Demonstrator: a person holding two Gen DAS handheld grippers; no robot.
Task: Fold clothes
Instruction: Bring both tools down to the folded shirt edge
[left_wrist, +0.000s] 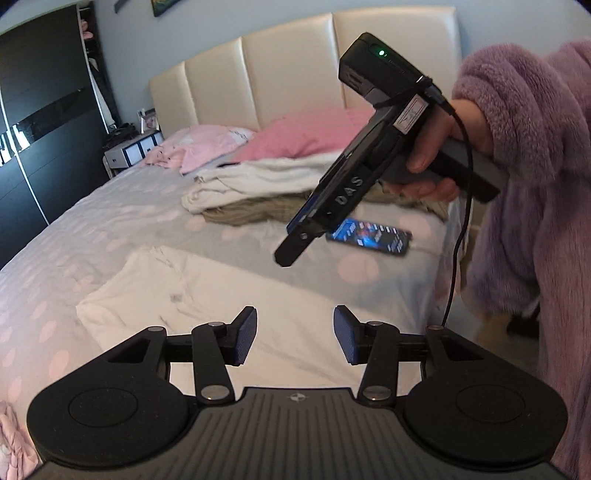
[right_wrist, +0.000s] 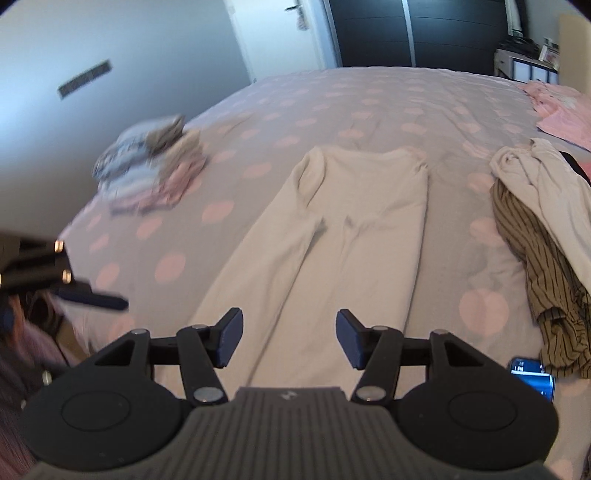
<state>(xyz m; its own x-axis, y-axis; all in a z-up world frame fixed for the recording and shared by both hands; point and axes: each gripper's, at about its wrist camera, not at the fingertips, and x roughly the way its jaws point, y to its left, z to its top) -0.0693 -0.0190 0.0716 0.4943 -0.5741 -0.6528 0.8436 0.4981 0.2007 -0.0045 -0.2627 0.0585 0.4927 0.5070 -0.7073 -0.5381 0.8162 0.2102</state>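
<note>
Now, in the left wrist view, the left hand-held gripper (left_wrist: 294, 339) hangs with jaws apart and empty above the near edge of the cream garment (left_wrist: 207, 295) lying flat on the bed (left_wrist: 110, 221). Beyond the garment, a sleeved hand (left_wrist: 439, 155) holds the right hand-held gripper.

From the right wrist view, the right hand-held gripper (right_wrist: 289, 339) is likewise spread and empty over the garment; a clothes heap (right_wrist: 535, 229) lies to the garment's right, a phone (right_wrist: 533, 376) beside it.
</note>
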